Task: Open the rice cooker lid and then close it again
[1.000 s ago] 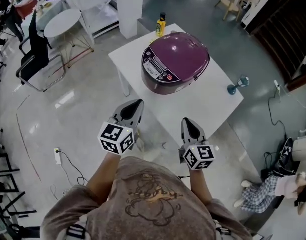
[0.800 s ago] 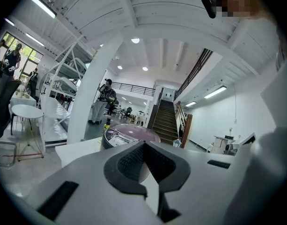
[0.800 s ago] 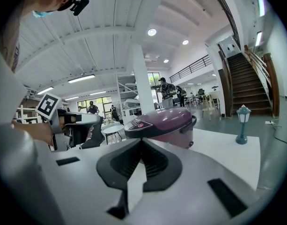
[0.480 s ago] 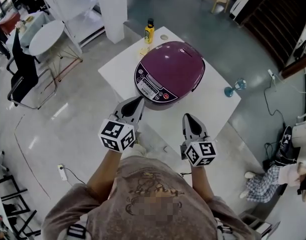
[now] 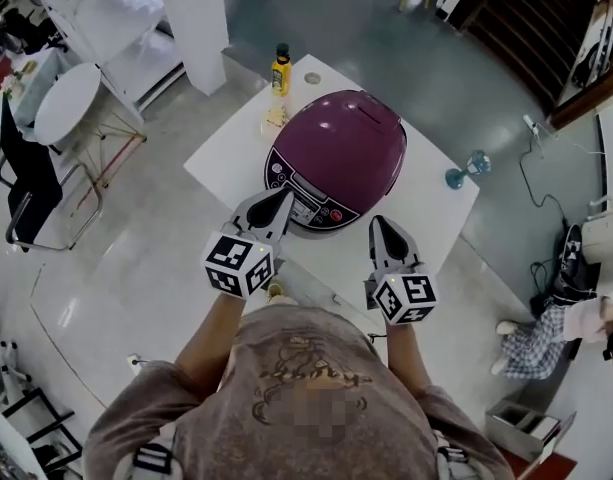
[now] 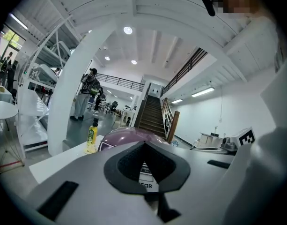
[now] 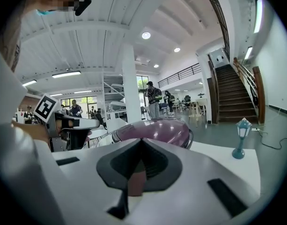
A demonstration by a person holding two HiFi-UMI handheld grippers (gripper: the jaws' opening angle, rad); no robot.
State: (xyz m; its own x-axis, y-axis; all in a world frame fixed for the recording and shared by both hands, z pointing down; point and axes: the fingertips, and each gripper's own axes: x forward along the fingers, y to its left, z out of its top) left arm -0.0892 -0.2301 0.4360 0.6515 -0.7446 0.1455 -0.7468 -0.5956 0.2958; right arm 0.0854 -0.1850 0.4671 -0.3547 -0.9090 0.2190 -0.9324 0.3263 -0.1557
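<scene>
Rice cooker (image 5: 334, 158): purple, domed, lid down and shut. Stood about mid-table, front turned toward the near-left edge.
Control panel (image 5: 306, 190): dark strip with small buttons and one red button, low on the cooker's front. Print too small to read.
Table (image 5: 226, 143): white, square, seen corner-on from the head view. Stood on a glossy grey floor.
Left gripper (image 5: 282, 196): jaws closed tip to tip, nothing between them. Held level at the near-left edge of the table, tip just before the control panel. Contact with the panel not discernible.
Right gripper (image 5: 378, 222): jaws fully together, nothing gripped. Held over the table toward its near corner, just right of the cooker's front, apart from the shell.
Marker cubes (image 5: 237, 264): one at the back of each gripper, both off the table's near side.
Bottle (image 5: 281, 70): yellow, dark cap, upright at the far corner, well apart from the cooker.
Round disc (image 5: 312, 78): small, flat on the table just beside the bottle, also at the far corner.
Pale scrap (image 5: 276, 118): lay between bottle and cooker, by the far-left edge. Too small to identify.
Lamp ornament (image 5: 464, 171): small, blue, upright near the right corner, apart from the cooker.
Person (image 5: 296, 388): brown printed shirt, forearms stretched toward the table.
</scene>
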